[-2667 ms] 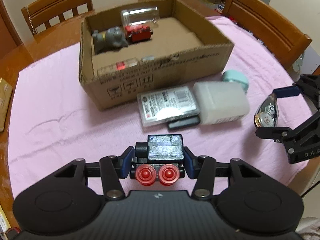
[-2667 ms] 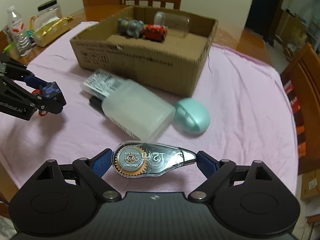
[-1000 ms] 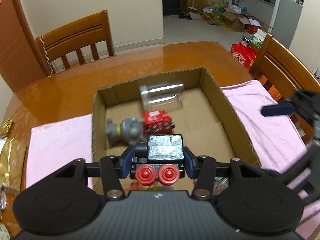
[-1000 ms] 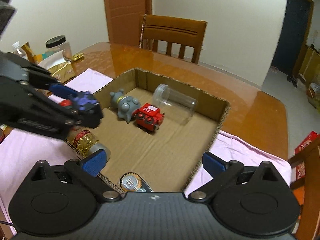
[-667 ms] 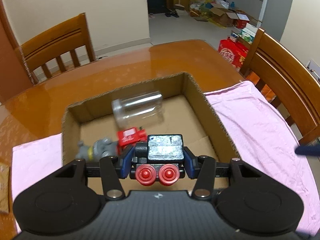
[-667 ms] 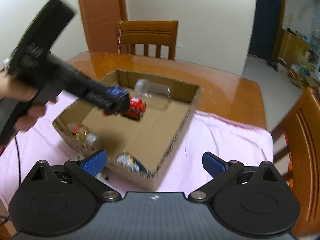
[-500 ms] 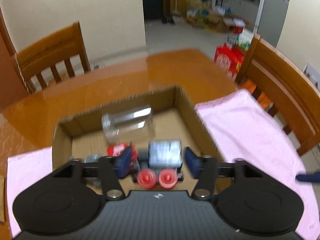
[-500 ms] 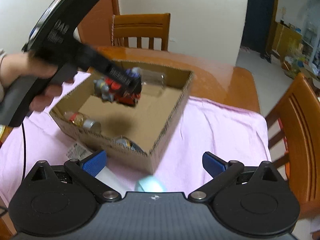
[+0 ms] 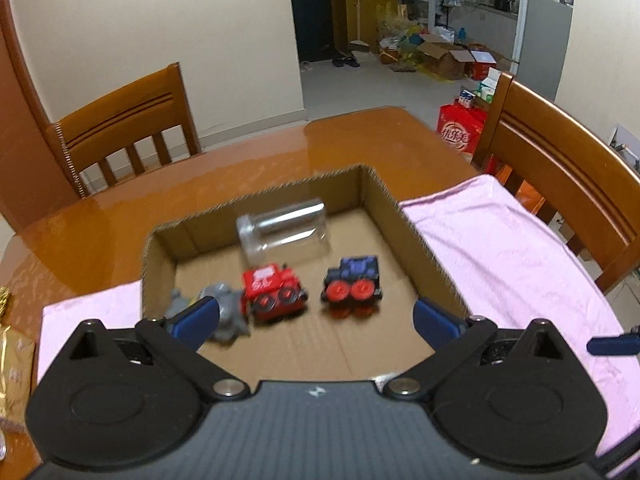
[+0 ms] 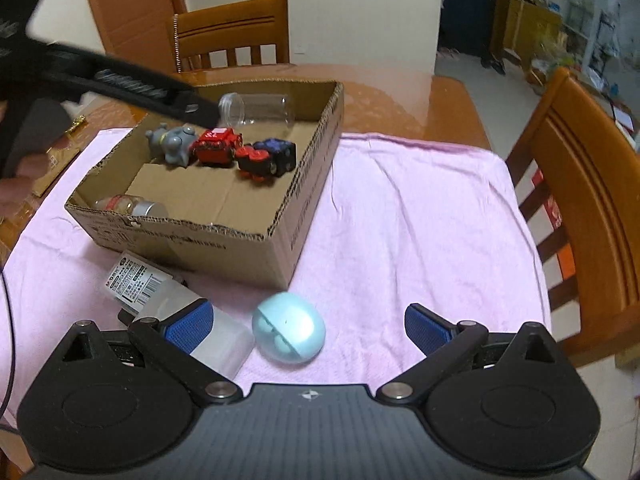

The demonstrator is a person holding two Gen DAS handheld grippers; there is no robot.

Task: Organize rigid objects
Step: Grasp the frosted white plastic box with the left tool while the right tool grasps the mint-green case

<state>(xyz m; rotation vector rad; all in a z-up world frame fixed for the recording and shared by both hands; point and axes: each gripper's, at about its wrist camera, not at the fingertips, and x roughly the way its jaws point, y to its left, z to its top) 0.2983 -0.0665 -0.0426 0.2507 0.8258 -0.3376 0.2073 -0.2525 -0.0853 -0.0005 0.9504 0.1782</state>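
My left gripper (image 9: 316,316) is open and empty above the cardboard box (image 9: 416,256). Inside the box lie a blue toy train (image 9: 352,282), a red toy train (image 9: 274,286), a grey toy animal (image 9: 224,304) and a clear jar (image 9: 282,226). In the right wrist view the blue train (image 10: 276,156) sits by the red train (image 10: 216,146) in the box (image 10: 304,208). My right gripper (image 10: 306,324) is open and empty, low over a mint egg-shaped case (image 10: 288,328), a white plastic box (image 10: 216,340) and a labelled flat case (image 10: 132,282) on the pink cloth (image 10: 400,220).
A small bottle (image 10: 132,206) lies in the box's near corner. Wooden chairs (image 9: 124,128) (image 10: 584,216) stand around the wooden table (image 9: 240,168). Gold packets (image 9: 12,356) lie at the table's left edge.
My left gripper opened and let go of the blue train, which now lies in the box. My right gripper dropped the tape dispenser in the box, then pulled back toward the mint case.
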